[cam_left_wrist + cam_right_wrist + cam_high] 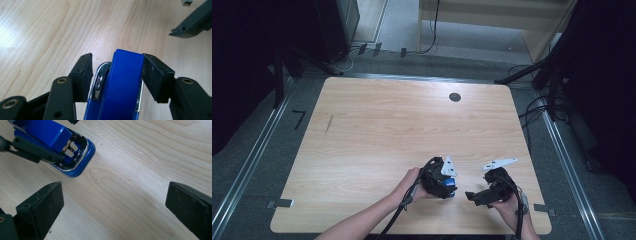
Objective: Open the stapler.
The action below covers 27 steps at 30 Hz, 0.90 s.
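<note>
Blue stapler (122,85) lies lengthwise between the left gripper's (117,72) fingers (156,75), nose outward.

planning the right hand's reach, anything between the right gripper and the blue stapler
Nothing: bare wood of the table lies between the right gripper and the blue stapler, seen in the right gripper view.

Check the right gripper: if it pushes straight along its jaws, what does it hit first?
Probably bare table. The right gripper stands open with wood between and beyond its jaws; the blue stapler, which the left gripper straddles, lies off to the upper left. Depth is hard to judge.
</note>
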Tool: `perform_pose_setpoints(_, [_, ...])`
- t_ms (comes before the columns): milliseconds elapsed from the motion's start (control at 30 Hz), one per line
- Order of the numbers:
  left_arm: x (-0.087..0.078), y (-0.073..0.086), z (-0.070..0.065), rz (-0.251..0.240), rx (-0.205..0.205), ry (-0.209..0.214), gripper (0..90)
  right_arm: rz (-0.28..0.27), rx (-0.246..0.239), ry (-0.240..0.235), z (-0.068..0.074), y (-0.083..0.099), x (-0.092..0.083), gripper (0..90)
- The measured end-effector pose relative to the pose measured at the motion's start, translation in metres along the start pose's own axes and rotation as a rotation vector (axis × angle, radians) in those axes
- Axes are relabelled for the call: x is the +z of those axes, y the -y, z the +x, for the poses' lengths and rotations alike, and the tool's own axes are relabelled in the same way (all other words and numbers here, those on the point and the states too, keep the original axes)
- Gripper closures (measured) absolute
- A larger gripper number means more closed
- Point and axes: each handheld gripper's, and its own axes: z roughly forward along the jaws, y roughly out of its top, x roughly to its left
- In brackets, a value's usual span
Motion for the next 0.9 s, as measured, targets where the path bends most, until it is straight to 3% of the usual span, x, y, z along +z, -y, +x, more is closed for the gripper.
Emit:
perform_pose_setpoints(100, [0.004,0.0,0.001,0.0,-0.001,0.009,47.6,0.005,0.001,0.005,0.001,-0.001,0.001,1.7])
perform_pose_setpoints(300, [0.006,-0.003,-0.002,0.007,0.034,0.019,60.8,0.02,-0.007,0.01,0.001,0.0,0.004,1.8])
perform_pose_setpoints(433, [0.005,-0.003,-0.003,0.003,0.061,0.018,62.1,0.011,-0.003,0.018,-0.001,0.0,0.004,5.2])
perform_pose_setpoints(700, [-0.014,-0.003,0.0,-0.06,0.078,0.043,63.5,0.005,0.001,0.021,-0.002,0.001,0.004,7.6])
perform_pose_setpoints(900, [-0.027,-0.001,-0.001,-0.093,0.106,0.057,64.1,-0.042,0.01,0.003,0.001,-0.002,0.003,14.4])
